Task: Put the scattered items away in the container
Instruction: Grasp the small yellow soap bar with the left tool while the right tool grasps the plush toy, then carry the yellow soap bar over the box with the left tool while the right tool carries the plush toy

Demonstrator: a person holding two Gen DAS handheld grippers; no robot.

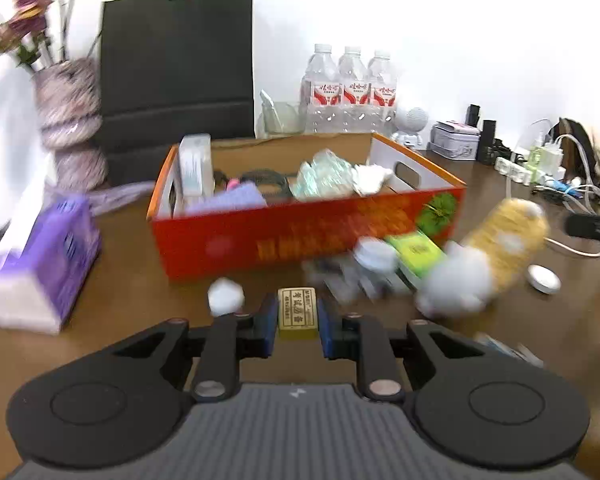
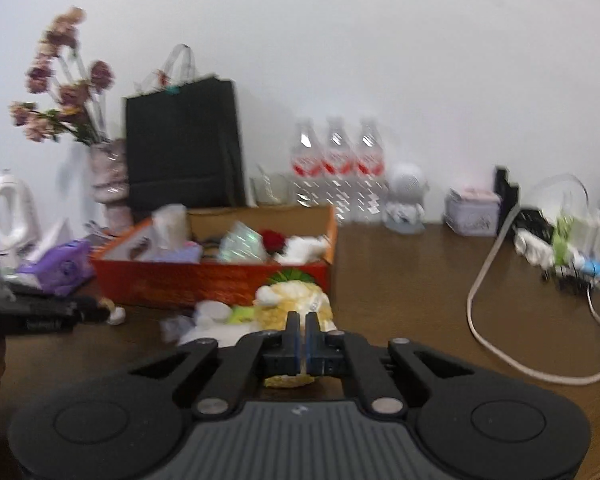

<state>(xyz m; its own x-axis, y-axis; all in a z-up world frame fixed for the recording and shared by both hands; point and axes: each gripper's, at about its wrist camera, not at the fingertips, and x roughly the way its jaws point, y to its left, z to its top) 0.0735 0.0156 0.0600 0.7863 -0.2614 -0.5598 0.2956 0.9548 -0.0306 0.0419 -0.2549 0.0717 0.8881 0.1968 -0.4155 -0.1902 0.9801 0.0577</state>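
An orange-red cardboard box point(image 1: 300, 236) sits mid-table, holding several items; it also shows in the right wrist view point(image 2: 204, 280). My left gripper point(image 1: 297, 312) is shut on a small yellow box point(image 1: 297, 314) just in front of the cardboard box. My right gripper point(image 2: 302, 334) is shut on a yellow and white plush toy point(image 2: 296, 300), which in the left wrist view point(image 1: 504, 244) hangs lifted at the right. A white ball point(image 1: 225, 296), a white round jar point(image 1: 374, 254) and a green packet point(image 1: 416, 250) lie by the box front.
A purple tissue box point(image 1: 40, 264) stands left. A vase of flowers point(image 1: 70, 120), a black bag point(image 1: 176, 60) and water bottles point(image 1: 350, 92) line the back wall. A power strip and cables point(image 1: 540, 172) lie at right. A silver lid point(image 1: 544, 278) lies near the toy.
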